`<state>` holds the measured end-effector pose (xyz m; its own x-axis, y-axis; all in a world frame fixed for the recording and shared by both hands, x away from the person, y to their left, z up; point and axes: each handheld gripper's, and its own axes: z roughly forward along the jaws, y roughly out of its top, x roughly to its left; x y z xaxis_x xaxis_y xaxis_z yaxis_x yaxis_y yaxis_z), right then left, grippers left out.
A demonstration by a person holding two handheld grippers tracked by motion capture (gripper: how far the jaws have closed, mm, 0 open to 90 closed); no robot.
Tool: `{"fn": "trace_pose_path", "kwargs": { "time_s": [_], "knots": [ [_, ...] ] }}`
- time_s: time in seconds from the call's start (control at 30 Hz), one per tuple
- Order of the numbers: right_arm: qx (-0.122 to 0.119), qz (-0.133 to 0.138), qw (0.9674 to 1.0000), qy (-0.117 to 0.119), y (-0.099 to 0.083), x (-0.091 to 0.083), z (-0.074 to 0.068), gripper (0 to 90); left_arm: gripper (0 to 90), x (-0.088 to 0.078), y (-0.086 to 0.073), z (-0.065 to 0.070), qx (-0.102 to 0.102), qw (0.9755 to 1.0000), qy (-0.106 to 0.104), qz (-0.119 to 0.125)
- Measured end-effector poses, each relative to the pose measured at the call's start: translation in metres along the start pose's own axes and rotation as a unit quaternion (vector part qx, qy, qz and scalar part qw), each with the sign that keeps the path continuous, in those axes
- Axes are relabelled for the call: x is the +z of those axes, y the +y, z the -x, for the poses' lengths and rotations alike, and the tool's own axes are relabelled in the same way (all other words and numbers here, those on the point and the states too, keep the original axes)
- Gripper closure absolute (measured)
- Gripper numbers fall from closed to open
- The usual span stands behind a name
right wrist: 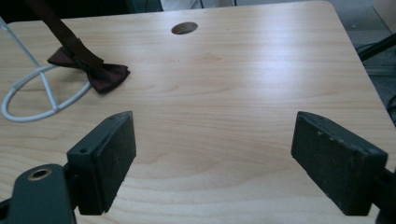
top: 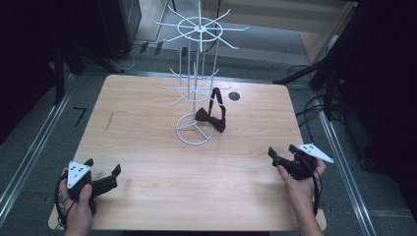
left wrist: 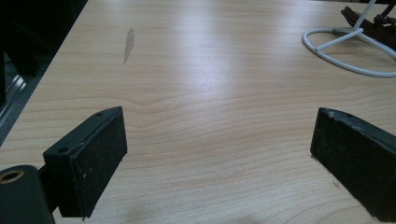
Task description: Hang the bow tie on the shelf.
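A dark red bow tie (top: 210,118) hangs from a white wire rack (top: 195,78).

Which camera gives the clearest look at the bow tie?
The right gripper view: the dark red bow tie lies close and sharp beside the white rack's base ring. The high view shows it small; the left gripper view catches only an edge.

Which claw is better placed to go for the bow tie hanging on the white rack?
Right, probably. The bow tie hangs on the rack's right side, facing the right claw, whose open jaws already point toward it. From the left claw, also open, the rack's base ring stands in front of it.
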<state>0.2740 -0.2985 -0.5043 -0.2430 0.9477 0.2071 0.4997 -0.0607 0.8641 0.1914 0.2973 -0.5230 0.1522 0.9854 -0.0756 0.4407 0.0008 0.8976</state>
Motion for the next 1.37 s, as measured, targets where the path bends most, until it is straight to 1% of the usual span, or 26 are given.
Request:
{"fn": "trace_pose_path", "kwargs": {
  "time_s": [0.03, 0.07, 0.1, 0.17, 0.23, 0.3, 0.33, 0.5, 0.53, 0.57, 0.7, 0.77, 0.8, 0.83, 0.93, 0.97, 1.0, 1.07, 1.17, 1.2, 1.23, 1.3, 1.37],
  "knots": [
    [0.000, 0.000, 1.0000, 0.000, 0.000, 0.000, 0.000, 14.2, 4.1, 0.000, 0.000, 0.000, 0.000, 1.0000, 0.000, 0.000],
    [0.000, -0.002, 1.0000, -0.004, -0.004, -0.002, 0.004, 14.1, 4.0, 0.000, 0.000, 0.000, 0.000, 1.0000, 0.000, 0.000],
    [0.000, -0.002, 1.0000, -0.004, -0.004, -0.002, 0.004, 14.1, 4.0, 0.000, 0.000, 0.000, 0.000, 1.0000, 0.000, 0.001],
    [-0.005, -0.004, 0.9999, -0.013, -0.009, -0.005, 0.011, 14.1, 4.0, 0.000, 0.000, 0.000, 0.000, 1.0000, 0.000, 0.002],
    [-0.003, -0.005, 0.9999, -0.013, -0.012, -0.006, 0.013, 14.1, 4.1, 0.000, 0.000, 0.000, -0.001, 1.0000, 0.000, 0.002],
    [-0.002, -0.008, 0.9997, -0.021, -0.016, -0.008, 0.018, 14.1, 4.0, 0.000, 0.000, 0.000, -0.001, 1.0000, 0.000, 0.002],
    [0.008, -0.008, 0.9998, -0.018, -0.019, -0.010, 0.022, 14.2, 4.0, 0.000, 0.000, 0.000, -0.001, 1.0000, -0.001, 0.002],
    [0.005, -0.008, 0.9998, -0.017, -0.027, -0.017, 0.029, 14.1, 4.1, 0.000, 0.000, 0.000, -0.001, 1.0000, -0.002, 0.001],
    [0.004, -0.008, 0.9998, -0.019, -0.031, -0.021, 0.032, 14.1, 4.1, 0.000, 0.000, 0.000, -0.001, 1.0000, -0.002, 0.002],
    [0.004, -0.008, 0.9998, -0.019, -0.031, -0.021, 0.032, 14.1, 4.0, 0.000, 0.000, 0.000, -0.001, 1.0000, -0.002, 0.002],
    [0.010, -0.009, 0.9996, -0.026, -0.040, -0.032, 0.040, 14.1, 4.1, 0.000, 0.000, 0.000, -0.001, 1.0000, -0.003, 0.002],
    [0.011, -0.008, 0.9996, -0.025, -0.041, -0.035, 0.042, 14.1, 4.0, 0.000, 0.000, 0.000, 0.000, 1.0000, -0.003, 0.002],
    [0.012, -0.009, 0.9995, -0.026, -0.045, -0.040, 0.045, 14.1, 4.1, 0.000, 0.000, 0.000, -0.001, 1.0000, -0.003, 0.001],
    [0.012, -0.009, 0.9995, -0.026, -0.045, -0.040, 0.045, 14.1, 4.0, 0.000, 0.000, 0.000, -0.001, 1.0000, -0.003, 0.001],
    [0.019, -0.011, 0.9995, -0.020, -0.053, -0.050, 0.052, 14.1, 4.1, 0.000, 0.000, 0.000, 0.001, 1.0000, -0.005, -0.001],
    [0.019, -0.011, 0.9995, -0.020, -0.053, -0.050, 0.052, 14.1, 4.0, 0.000, 0.000, 0.000, 0.001, 1.0000, -0.005, -0.001],
    [0.026, -0.012, 0.9994, -0.019, -0.057, -0.055, 0.056, 14.0, 4.0, 0.001, 0.000, 0.000, 0.001, 1.0000, -0.006, -0.001],
    [0.034, -0.013, 0.9992, -0.020, -0.062, -0.059, 0.058, 14.1, 4.0, 0.001, 0.001, 0.000, 0.004, 1.0000, -0.008, -0.001],
    [0.032, -0.015, 0.9991, -0.025, -0.067, -0.062, 0.058, 14.0, 4.0, 0.002, 0.001, 0.000, 0.006, 0.9999, -0.009, -0.001],
    [0.025, -0.010, 0.9991, -0.033, -0.069, -0.065, 0.057, 14.1, 4.0, 0.002, 0.001, 0.001, 0.007, 0.9999, -0.010, -0.001],
    [0.023, -0.008, 0.9991, -0.035, -0.069, -0.066, 0.057, 14.1, 4.0, 0.002, 0.001, 0.001, 0.009, 0.9999, -0.012, -0.001],
    [0.030, -0.010, 0.9988, -0.036, -0.070, -0.065, 0.059, 14.1, 4.1, 0.003, 0.002, 0.001, 0.008, 0.9999, -0.012, -0.003],
    [0.037, -0.012, 0.9983, -0.044, -0.069, -0.063, 0.060, 14.1, 4.1, 0.004, 0.002, 0.001, 0.007, 0.9999, -0.012, -0.002]
  ]
}}
